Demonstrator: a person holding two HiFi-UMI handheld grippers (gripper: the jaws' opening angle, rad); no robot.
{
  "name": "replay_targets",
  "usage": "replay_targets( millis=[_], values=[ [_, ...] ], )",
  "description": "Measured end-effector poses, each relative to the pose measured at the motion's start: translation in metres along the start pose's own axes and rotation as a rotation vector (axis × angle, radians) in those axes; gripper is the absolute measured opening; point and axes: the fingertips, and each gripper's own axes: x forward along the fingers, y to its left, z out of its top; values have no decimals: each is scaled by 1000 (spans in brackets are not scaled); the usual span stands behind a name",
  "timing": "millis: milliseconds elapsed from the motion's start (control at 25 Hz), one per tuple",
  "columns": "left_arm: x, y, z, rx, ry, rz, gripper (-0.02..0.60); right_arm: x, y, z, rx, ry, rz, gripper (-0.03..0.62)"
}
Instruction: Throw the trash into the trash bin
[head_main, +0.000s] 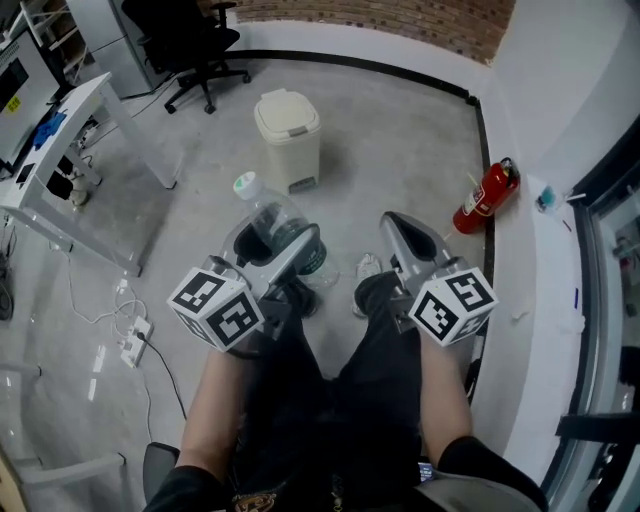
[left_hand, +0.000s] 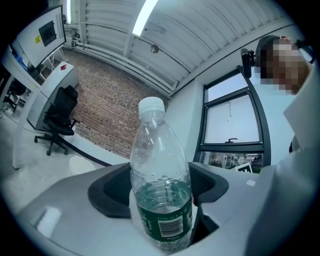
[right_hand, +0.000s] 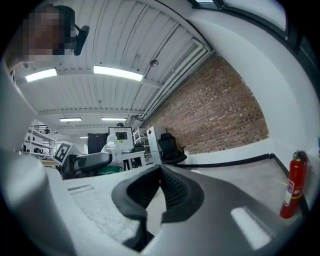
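Left gripper (head_main: 278, 250) clamps water bottle (head_main: 262, 205) at labelled lower body, cap pointing toward lidded trash bin (head_main: 288, 135) ahead. Right gripper (head_main: 398, 232) pinched together, empty, probably spare for lid.

My clear bottle (left_hand: 160, 165) wears a green label (left_hand: 165, 220) and white cap (left_hand: 151, 105); the trash bin (head_main: 288, 135) is cream, the extinguisher (head_main: 487, 196) red, the floor (head_main: 400, 130) grey.

barcode (left_hand: 171, 227) on bottle (left_hand: 160, 170) label, no words or numbers legible
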Motion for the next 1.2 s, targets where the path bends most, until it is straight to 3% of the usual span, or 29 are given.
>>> replay_targets(
  millis=[360, 720, 1200],
  values=[
    [-35, 45, 10, 1, -3, 68, 347, 57, 39, -17, -6, 36, 84, 3],
    [-40, 68, 20, 0, -24, 97, 347, 86, 47, -21, -13, 58, 120, 3],
    [-4, 112, 37, 4, -58, 137, 347, 143, 20, -9, -33, 69, 169, 3]
  ],
)
